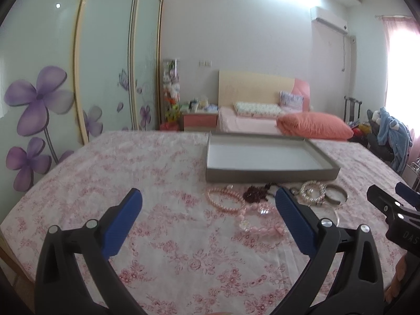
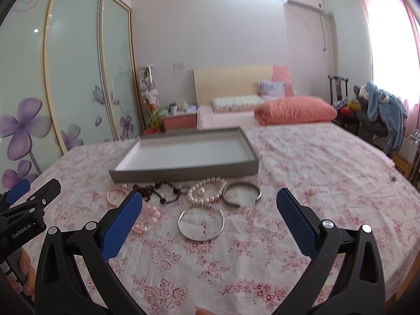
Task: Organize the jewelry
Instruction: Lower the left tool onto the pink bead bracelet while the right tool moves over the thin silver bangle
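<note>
A shallow grey tray (image 1: 270, 176) (image 2: 183, 172) with a white inside lies empty on the floral cloth. In front of it sits a cluster of jewelry: a pink bead bracelet (image 1: 223, 202) (image 2: 114, 195), dark beads (image 1: 256, 194) (image 2: 160, 191), a white pearl bracelet (image 1: 312, 193) (image 2: 207, 190), a grey metal cuff (image 1: 337, 197) (image 2: 242, 193), a thin silver bangle (image 2: 201, 223) and pink chunky beads (image 1: 262, 225) (image 2: 148, 218). My left gripper (image 1: 208, 204) is open, short of the pink bracelet. My right gripper (image 2: 210, 204) is open above the bangle.
The floral cloth (image 2: 315, 183) spreads wide to the right and left of the jewelry. Beyond it stand a bed with an orange pillow (image 2: 296, 110), a bedside cabinet (image 1: 200, 120), and sliding wardrobe doors (image 1: 105, 65) at left. A chair with blue clothes (image 2: 380, 113) stands at right.
</note>
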{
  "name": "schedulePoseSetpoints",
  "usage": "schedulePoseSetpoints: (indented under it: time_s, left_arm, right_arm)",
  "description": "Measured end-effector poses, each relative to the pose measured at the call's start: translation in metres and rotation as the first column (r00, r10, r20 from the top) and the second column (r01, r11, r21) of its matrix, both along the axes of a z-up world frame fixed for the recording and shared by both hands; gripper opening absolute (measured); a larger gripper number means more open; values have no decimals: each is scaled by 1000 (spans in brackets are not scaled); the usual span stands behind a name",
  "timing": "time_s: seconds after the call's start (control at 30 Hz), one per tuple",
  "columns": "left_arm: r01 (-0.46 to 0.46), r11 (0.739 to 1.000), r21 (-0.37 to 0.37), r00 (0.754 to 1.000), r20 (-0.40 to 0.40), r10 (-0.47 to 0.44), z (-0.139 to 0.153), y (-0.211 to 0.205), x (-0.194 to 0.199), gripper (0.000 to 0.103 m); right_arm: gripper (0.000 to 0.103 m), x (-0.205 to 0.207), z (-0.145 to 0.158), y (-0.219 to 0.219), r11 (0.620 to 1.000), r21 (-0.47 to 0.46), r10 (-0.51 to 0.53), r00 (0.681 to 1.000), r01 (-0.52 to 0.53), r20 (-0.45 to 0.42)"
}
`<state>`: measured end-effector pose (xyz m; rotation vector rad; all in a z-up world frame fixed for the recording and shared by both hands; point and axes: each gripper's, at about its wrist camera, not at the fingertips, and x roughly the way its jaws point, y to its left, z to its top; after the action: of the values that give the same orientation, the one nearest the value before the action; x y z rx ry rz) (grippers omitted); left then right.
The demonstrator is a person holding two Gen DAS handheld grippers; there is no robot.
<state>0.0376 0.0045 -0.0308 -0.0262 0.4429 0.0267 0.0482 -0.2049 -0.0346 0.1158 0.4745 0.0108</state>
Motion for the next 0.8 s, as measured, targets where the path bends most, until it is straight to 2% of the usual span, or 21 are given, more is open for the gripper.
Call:
schedulePoseSetpoints:
  time_s: [0.2, 0.43, 0.53, 0.77, 0.8]
  left_arm:
    - [15, 998, -58, 986, -162, -24, -21, 8, 27, 99]
    - [47, 992, -117, 951, -297, -80, -41, 12, 53, 99]
    - [66, 986, -152, 933, -340, -115, -47, 13, 63, 99]
    - [100, 983, -154, 904, -399, -154, -52, 7, 80, 99]
    - [109, 983, -146, 900, -405, -160, -52, 4, 82, 99]
  right_arm:
    - [101, 34, -30, 3, 1000, -2, 21, 973, -22, -228]
    - [97, 58, -55, 10, 998, -45, 26, 917, -48, -397]
    - [93, 66, -61, 16, 997, -43, 42, 899, -67, -435]
    - [83, 83, -57, 21, 994, -77, 41, 894, -83, -445]
    - [79, 85, -57, 20, 993, -78, 42, 897, -85, -439]
